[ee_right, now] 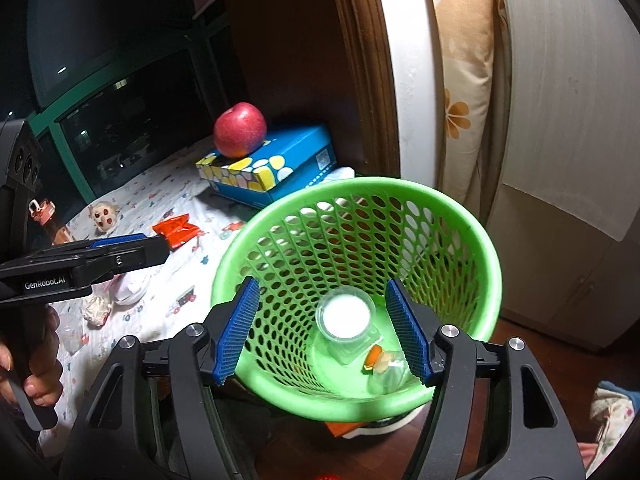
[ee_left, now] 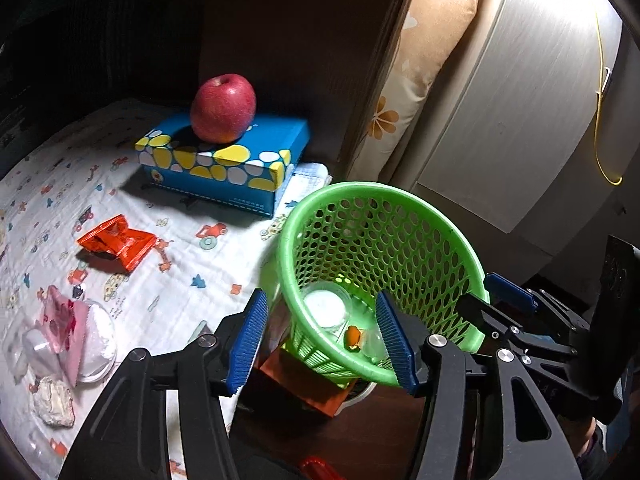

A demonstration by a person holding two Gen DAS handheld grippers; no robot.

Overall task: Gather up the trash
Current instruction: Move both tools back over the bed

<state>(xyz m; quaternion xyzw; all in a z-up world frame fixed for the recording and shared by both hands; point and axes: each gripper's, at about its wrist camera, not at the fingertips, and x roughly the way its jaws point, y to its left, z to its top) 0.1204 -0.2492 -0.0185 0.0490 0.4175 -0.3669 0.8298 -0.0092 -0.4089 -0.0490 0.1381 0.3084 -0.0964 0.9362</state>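
Observation:
A green mesh basket (ee_left: 380,196) (ee_right: 360,186) stands beside the cloth-covered table. At its bottom lie a clear cup with a white lid (ee_left: 324,308) (ee_right: 346,316) and a small orange scrap (ee_left: 353,336) (ee_right: 374,356). My left gripper (ee_left: 322,340) hangs open over the basket's near rim with nothing between its blue pads. Above the basket's mouth my right gripper (ee_right: 322,328) is also open and empty. On the cloth lie a red wrapper (ee_left: 116,242) (ee_right: 178,232), a pink wrapper (ee_left: 64,320) on a clear plastic dish (ee_left: 100,340), and a crumpled tissue (ee_left: 52,400) (ee_right: 96,308).
A red apple (ee_left: 223,108) (ee_right: 240,130) sits on a blue tissue box (ee_left: 224,160) (ee_right: 272,168) at the table's back. A wooden frame, a flowered cushion (ee_left: 404,92) and a white cabinet (ee_left: 520,120) stand behind the basket. A person's hand (ee_right: 40,372) holds the left gripper's handle.

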